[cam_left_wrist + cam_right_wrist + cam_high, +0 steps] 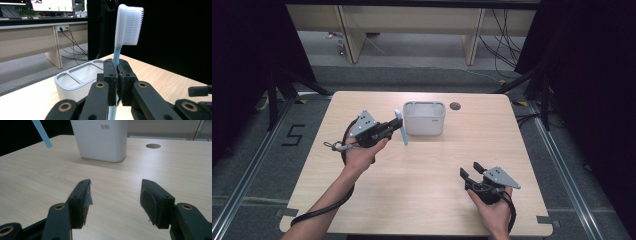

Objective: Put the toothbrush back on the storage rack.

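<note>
Left gripper view had the toothbrush point(119, 50) upright, bristles right, clamped tight in the left gripper point(117, 75); right gripper point(115, 202) gaped empty over the pale wooden table point(50, 177); white holder point(424, 118) sat near the far edge.

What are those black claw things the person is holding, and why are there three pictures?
They are grabbing tools, one in each of a person's hands. The high view looks down on the wooden table. The other two pictures come from small cameras riding on each tool, looking along its black jaws. The left tool is squeezed shut on a blue toothbrush with white bristles pointing up. The right tool is open and holds nothing. On the table stands a white holder with compartments, just beside the toothbrush. Behind it is a small round hole in the tabletop.
</note>
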Motion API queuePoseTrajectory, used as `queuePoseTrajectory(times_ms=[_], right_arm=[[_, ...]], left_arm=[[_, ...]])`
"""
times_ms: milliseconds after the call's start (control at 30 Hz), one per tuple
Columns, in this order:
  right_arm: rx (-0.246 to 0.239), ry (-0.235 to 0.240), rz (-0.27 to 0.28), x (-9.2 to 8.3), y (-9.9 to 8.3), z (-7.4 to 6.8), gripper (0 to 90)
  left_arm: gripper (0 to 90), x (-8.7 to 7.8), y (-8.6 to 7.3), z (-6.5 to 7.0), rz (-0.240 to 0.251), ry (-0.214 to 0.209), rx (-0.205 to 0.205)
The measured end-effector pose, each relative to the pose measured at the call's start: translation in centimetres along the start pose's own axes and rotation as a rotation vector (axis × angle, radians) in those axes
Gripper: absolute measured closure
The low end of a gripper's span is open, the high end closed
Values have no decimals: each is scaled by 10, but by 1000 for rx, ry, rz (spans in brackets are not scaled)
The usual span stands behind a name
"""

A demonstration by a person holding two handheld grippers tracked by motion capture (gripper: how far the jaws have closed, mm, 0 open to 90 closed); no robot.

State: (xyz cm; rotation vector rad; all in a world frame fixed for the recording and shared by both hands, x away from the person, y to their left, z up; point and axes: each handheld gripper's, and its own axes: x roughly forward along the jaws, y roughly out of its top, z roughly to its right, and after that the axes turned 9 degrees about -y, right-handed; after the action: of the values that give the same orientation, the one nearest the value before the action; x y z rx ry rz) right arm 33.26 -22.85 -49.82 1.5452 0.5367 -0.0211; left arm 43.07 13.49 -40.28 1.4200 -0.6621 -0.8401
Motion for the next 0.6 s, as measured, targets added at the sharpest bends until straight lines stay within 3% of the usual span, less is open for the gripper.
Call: queuePoseTrajectory(times_ms=[33, 100, 167, 200, 233, 267, 333, 400, 433, 567, 600], right_arm=[[-25, -27, 10, -1, -1, 2, 427], [-11, -29, -4, -3, -1, 1, 427], [-1, -16, 19, -1, -2, 2, 426], [-28, -42, 27, -2, -3, 3, 427], [29, -26, 8, -3, -4, 0, 427], [-3, -27, 16, -2, -5, 3, 427], [-21, -40, 16, -2, -5, 4, 427], [10, -37, 12, -2, -6, 3, 427], [-7, -46, 21, -2, -6, 4, 427], [15, -42, 32, -1, -7, 4, 428], [-4, -58, 29, -2, -6, 6, 429]], left_arm=[[859, 1, 0, 0, 3, 1, 0], [859, 2, 1, -2, 3, 2, 5], [859, 4, 2, -3, 6, 4, 8], [859, 4, 2, -4, 3, 5, 11], [859, 5, 3, -4, 5, 5, 12], [860, 7, 5, -6, 10, 5, 15], [859, 7, 6, -7, 12, 6, 18], [859, 9, 8, -9, 17, 7, 22], [859, 10, 10, -11, 17, 8, 29], [859, 12, 13, -14, 18, 11, 35], [859, 12, 14, -15, 17, 12, 39]])
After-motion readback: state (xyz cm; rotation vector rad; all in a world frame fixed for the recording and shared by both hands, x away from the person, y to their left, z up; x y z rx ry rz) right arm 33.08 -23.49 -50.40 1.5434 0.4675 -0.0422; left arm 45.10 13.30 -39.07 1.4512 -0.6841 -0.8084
